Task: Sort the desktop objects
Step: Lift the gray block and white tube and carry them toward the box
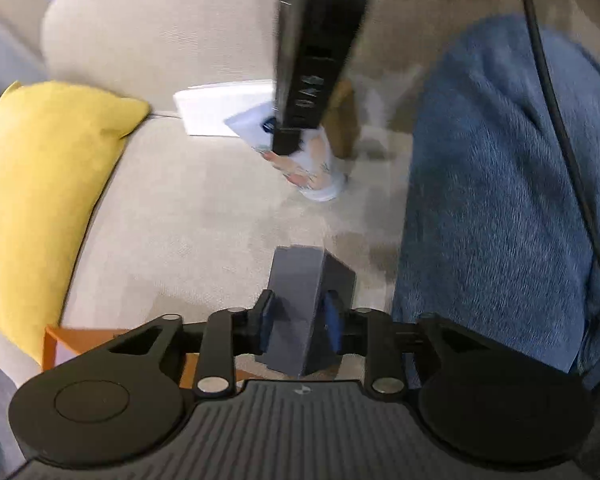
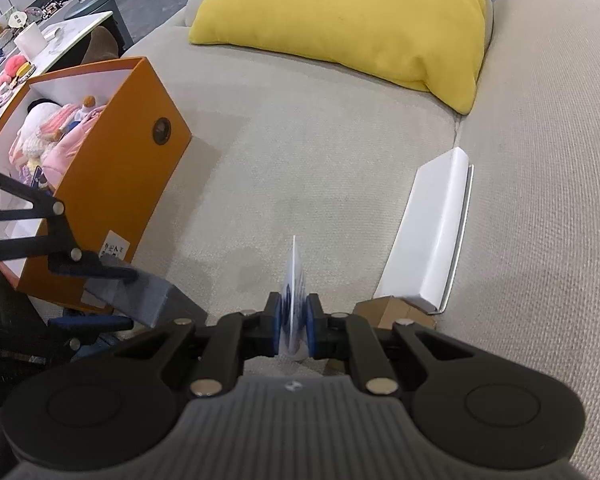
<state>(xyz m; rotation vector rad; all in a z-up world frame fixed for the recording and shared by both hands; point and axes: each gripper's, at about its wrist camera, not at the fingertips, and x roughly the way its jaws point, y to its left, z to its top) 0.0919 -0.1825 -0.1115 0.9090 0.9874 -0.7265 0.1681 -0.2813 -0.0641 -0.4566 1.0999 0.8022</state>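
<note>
Beige sofa (image 2: 300, 168) — on it a yellow cushion (image 2: 352, 20), orange box (image 2: 112, 184), white box (image 2: 432, 232) and small brown box (image 2: 392, 310).

Raised letters run along the black gripper finger (image 1: 310, 80) above the white box (image 1: 220, 108) in the left wrist view, too blurred to read. On the orange box (image 2: 112, 184), a small white sticker (image 2: 115, 249) at its lower corner carries print too small to make out. The card (image 2: 294, 300) shows only a blue mark.
</note>
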